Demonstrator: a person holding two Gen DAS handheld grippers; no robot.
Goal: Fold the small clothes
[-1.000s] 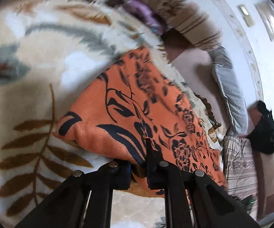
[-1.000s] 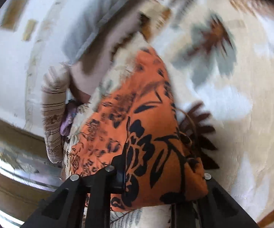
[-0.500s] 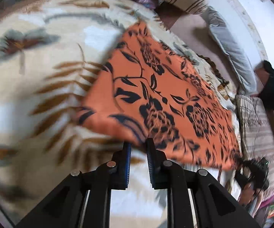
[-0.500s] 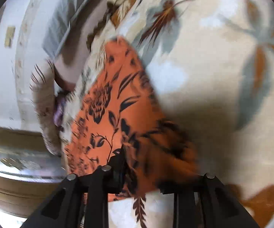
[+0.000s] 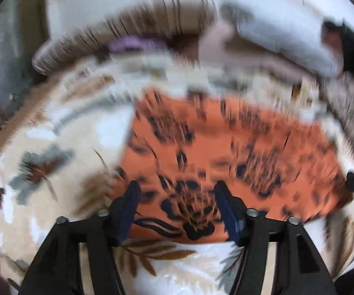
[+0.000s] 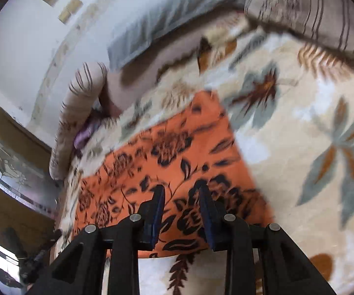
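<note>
The left gripper (image 5: 177, 194) had let go: its jaws, pinched on the near edge of the orange floral cloth (image 5: 226, 152) a second before, had just been opening and now stood wide apart, nothing pressed between them. The cloth lay flat beyond and below the blue pads (image 5: 130, 209), spread on the cream leaf-patterned blanket (image 5: 61, 162). The left view was smeared with motion and had swung round, so the cloth sat squarer across it than earlier.

Over on the right, the right gripper (image 6: 181, 196) pointed down at the same cloth (image 6: 177, 162). It had held a bunched corner before; now its jaws had just been opening too, a moderate gap between the pads, the fabric lying smooth under them and not clamped. The lifted fold from half a second ago was gone.

Around the cloth: a striped bolster (image 6: 76, 120) along the blanket's far edge, a grey pillow (image 6: 167, 17) against the white wall (image 6: 17, 32), and something purple (image 6: 86, 132), too blurred to name, tucked beside the bolster.
</note>
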